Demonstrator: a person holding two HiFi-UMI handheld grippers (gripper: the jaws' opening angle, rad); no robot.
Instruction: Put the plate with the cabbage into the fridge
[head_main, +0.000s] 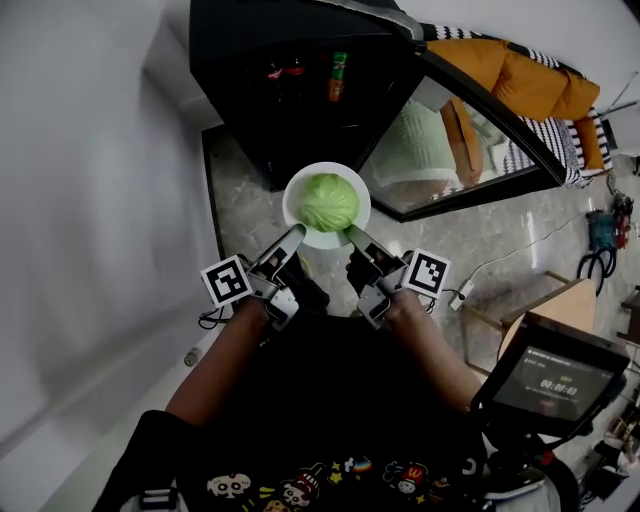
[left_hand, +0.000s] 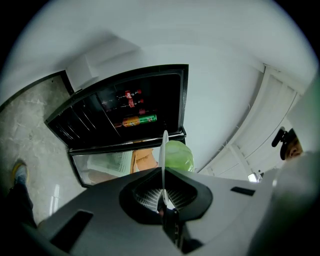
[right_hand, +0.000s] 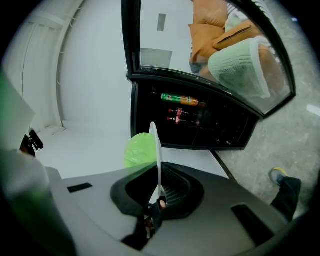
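Observation:
A white plate carries a green cabbage and hangs in the air in front of the open black fridge. My left gripper is shut on the plate's near left rim. Over on the near right rim my right gripper is shut too. The left gripper view shows the plate edge-on between the jaws, with the cabbage to its right. In the right gripper view the plate also stands edge-on, the cabbage to its left.
The fridge's glass door stands swung open to the right. Bottles lie on a shelf inside. A white wall runs along the left. On the floor at right are a cable, a cardboard box and tools.

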